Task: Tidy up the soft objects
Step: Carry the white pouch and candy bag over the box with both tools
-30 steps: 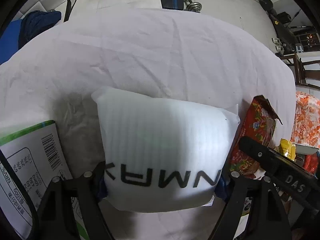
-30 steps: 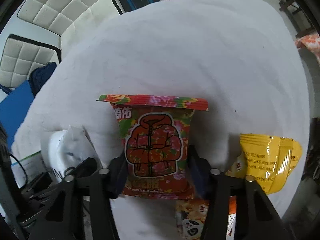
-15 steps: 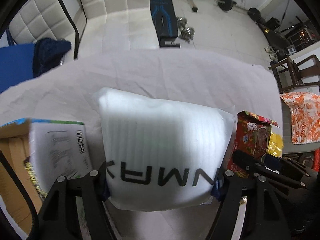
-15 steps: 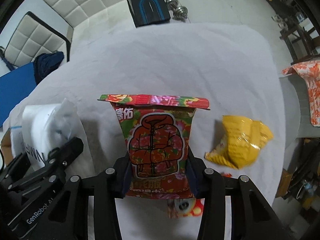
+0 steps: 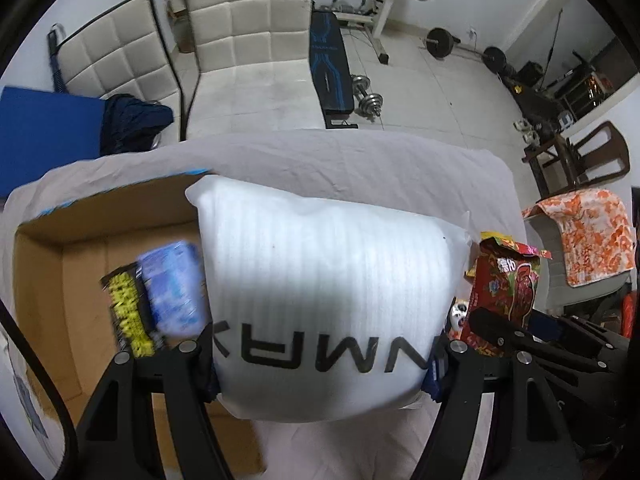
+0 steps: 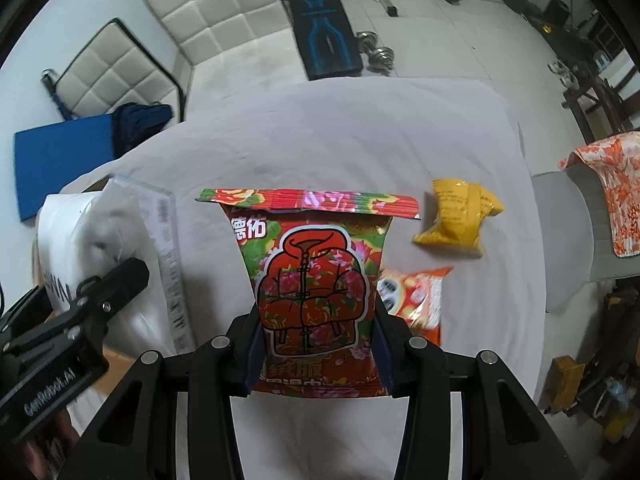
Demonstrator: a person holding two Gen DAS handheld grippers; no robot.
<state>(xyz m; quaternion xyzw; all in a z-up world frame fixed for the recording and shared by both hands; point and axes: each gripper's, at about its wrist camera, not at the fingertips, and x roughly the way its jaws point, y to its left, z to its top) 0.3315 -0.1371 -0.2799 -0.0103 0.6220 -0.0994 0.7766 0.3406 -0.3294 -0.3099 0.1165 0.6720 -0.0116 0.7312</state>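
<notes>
My left gripper (image 5: 324, 364) is shut on a white foam pouch (image 5: 328, 280) with black letters and holds it raised by the right side of an open cardboard box (image 5: 52, 280). The box holds a blue pack (image 5: 172, 284) and a black-and-yellow pack (image 5: 128, 312). My right gripper (image 6: 318, 352) is shut on a red floral snack bag (image 6: 316, 280) and holds it upright above the white-clothed table (image 6: 340, 132). The red bag also shows in the left wrist view (image 5: 504, 292), and the pouch in the right wrist view (image 6: 80, 232).
A yellow packet (image 6: 460, 216) and an orange snack packet (image 6: 416, 292) lie on the cloth to the right. White padded chairs (image 5: 248, 40), a blue mat (image 6: 60, 152) and a weight bench (image 6: 324, 32) stand beyond the table. An orange patterned cloth (image 6: 616, 188) hangs on a chair at right.
Both grippers have risen with their loads. The left one has moved left toward the box, so its inside now shows. The orange packet has come into the right wrist view.
</notes>
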